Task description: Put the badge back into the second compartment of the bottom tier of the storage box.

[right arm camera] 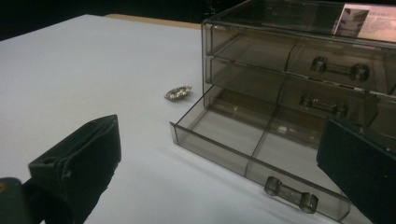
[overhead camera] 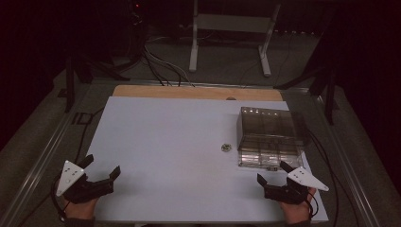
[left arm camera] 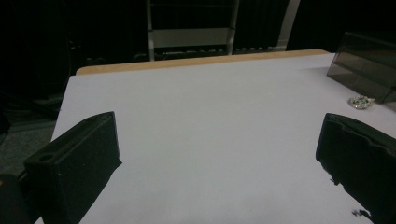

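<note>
Behind right hand-held gripper (overhead camera: 274,176), half-hidden drawer (right arm camera: 261,154).

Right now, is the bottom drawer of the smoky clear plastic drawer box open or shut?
Open: the bottom drawer sticks out in front of the smoky clear plastic drawer box, its compartments empty.
</note>
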The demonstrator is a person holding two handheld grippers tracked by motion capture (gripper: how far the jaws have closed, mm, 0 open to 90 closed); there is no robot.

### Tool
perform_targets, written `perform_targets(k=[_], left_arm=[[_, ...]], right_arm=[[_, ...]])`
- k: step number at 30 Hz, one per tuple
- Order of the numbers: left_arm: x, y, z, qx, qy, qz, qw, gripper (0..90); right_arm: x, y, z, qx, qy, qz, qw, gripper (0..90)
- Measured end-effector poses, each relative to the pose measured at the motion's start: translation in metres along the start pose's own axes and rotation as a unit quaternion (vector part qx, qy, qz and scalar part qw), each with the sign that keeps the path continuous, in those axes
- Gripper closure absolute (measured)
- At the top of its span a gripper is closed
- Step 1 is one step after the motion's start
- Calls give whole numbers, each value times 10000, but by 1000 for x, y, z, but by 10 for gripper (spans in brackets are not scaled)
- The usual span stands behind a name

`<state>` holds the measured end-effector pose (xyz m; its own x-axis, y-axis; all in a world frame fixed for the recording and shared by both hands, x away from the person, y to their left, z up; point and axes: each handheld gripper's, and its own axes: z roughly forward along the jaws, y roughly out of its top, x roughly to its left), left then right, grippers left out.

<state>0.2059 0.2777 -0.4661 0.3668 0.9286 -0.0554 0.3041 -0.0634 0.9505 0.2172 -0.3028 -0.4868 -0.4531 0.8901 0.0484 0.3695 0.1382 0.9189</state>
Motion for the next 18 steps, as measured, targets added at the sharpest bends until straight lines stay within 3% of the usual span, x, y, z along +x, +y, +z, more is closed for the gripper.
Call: perform_targets(k=[11,18], left_arm=[[4,-1,1,32,-39,-81,10000,5],[4,-2,1,2,-67,-28,10000,5]], right_arm=[[-1,-1,-1,-34,-60,29,10000,5],[-1,-1,-1,-47,-53,52,10000,5]])
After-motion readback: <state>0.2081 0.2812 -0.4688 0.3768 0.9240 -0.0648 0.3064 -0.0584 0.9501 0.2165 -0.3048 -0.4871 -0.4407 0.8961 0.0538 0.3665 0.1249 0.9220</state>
